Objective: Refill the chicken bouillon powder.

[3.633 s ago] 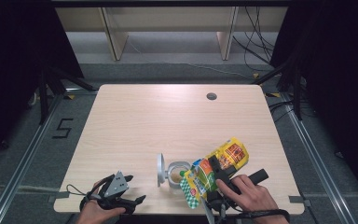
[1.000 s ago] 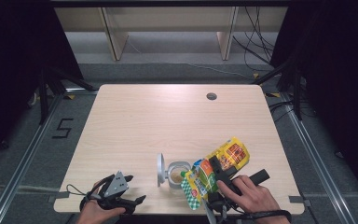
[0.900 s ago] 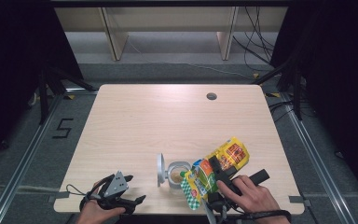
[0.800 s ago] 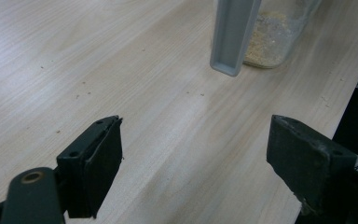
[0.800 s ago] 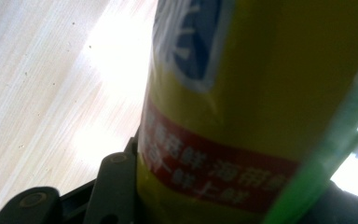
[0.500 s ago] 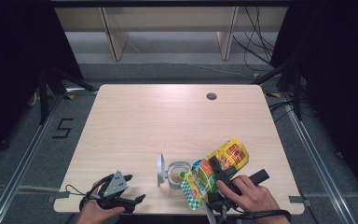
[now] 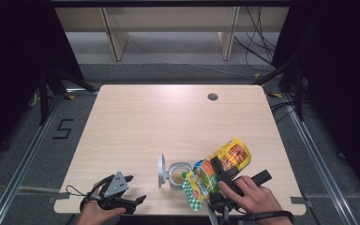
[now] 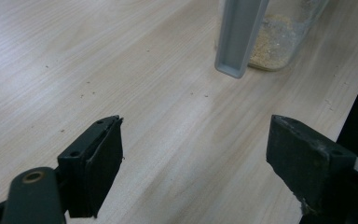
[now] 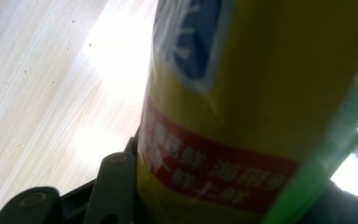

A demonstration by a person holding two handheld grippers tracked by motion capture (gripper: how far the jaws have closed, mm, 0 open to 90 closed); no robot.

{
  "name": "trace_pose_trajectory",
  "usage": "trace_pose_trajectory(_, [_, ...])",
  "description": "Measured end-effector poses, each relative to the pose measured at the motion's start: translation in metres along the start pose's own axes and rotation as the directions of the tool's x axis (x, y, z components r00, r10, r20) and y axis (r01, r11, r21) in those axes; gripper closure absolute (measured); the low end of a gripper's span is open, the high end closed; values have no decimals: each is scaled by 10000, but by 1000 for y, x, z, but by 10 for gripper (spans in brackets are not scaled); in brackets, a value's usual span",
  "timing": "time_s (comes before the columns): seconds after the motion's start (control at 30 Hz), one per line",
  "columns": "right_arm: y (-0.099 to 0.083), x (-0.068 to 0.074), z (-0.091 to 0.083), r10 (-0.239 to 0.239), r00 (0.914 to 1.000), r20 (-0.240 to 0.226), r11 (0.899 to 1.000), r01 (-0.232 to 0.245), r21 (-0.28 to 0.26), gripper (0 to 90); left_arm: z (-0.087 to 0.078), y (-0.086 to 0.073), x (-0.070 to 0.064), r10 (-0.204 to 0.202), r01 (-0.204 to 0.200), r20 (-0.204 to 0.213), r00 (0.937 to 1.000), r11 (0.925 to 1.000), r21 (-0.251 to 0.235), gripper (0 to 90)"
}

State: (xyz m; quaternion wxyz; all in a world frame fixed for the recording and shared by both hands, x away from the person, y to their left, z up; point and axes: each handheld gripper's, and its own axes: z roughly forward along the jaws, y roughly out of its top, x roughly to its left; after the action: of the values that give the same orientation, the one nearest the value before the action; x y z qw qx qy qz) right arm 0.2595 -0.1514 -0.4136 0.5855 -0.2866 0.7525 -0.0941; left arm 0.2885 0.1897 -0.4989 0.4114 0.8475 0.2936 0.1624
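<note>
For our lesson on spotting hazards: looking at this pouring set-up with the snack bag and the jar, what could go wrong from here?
1. The right gripper holds the yellow bag tilted beside the glass jar; its contents could miss the mouth and scatter on the table.
2. The jar's grey lid stands on edge against the jar and could topple if bumped.
3. The left gripper rests open, apart from the jar, so nothing steadies the jar should the bag nudge it.

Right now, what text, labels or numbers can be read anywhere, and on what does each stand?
"5": black mark on the floor left of the table.
Red band on the yellow packet: white characters, too blurred to read.
Blue logo on the same packet: unreadable.
Green checked packet: print too small.
</note>
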Motion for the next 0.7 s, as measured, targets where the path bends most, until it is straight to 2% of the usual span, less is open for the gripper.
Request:
trace_pose_trajectory(0.03, [0, 0, 0, -29, 10000, -5, 10000, 29, 9, 570, 0, 0, 0, -72, 72, 28, 10000, 10000, 19, 181])
trace_pose_trajectory(0.07, [0, 0, 0, -49, 10000, 6, 10000, 49, 11, 570, 0, 0, 1, 126, -126, 25, 9999, 9999, 9, 181])
trace_pose_trajectory(0.17, [1, 0, 0, -40, 10000, -30, 10000, 40, 18, 570, 0, 0, 0, -30, 30, -6, 10000, 10000, -11, 181])
trace_pose_trajectory(0.27, [0, 0, 0, -26, 10000, -33, 10000, 26, 3, 570, 0, 0, 2, 166, -166, 56, 9998, 9999, 9, 181])
trace_pose_trajectory(0.37, [1, 0, 0, -32, 10000, -15, 10000, 32, -11, 570, -1, 0, 1, 113, -113, 88, 9999, 9999, 52, 181])
trace_pose_trajectory(0.4, [1, 1, 1, 88, 10000, -7, 10000, -88, -21, 570, 0, 0, 1, -96, 96, 18, 10000, 9999, 124, 181])
trace_pose_trajectory(0.47, [1, 1, 1, 8, 10000, -64, 10000, -9, -27, 570, 0, -1, 0, -217, 217, 66, 9997, 9998, 16, 181])
trace_pose_trajectory(0.6, [1, 2, 1, 89, 10000, -42, 10000, -89, -32, 571, 0, -1, 1, -192, 192, 36, 9998, 9998, 20, 181])
trace_pose_trajectory(0.67, [0, 0, 1, -32, 10000, -24, 10000, 32, -8, 571, 0, -1, 1, -203, 203, 54, 9998, 9998, 10, 181])
trace_pose_trajectory(0.7, [-1, 2, 1, 230, 9997, -45, 9997, -230, 31, 571, 0, -1, 1, -203, 203, 55, 9998, 9998, 5, 182])
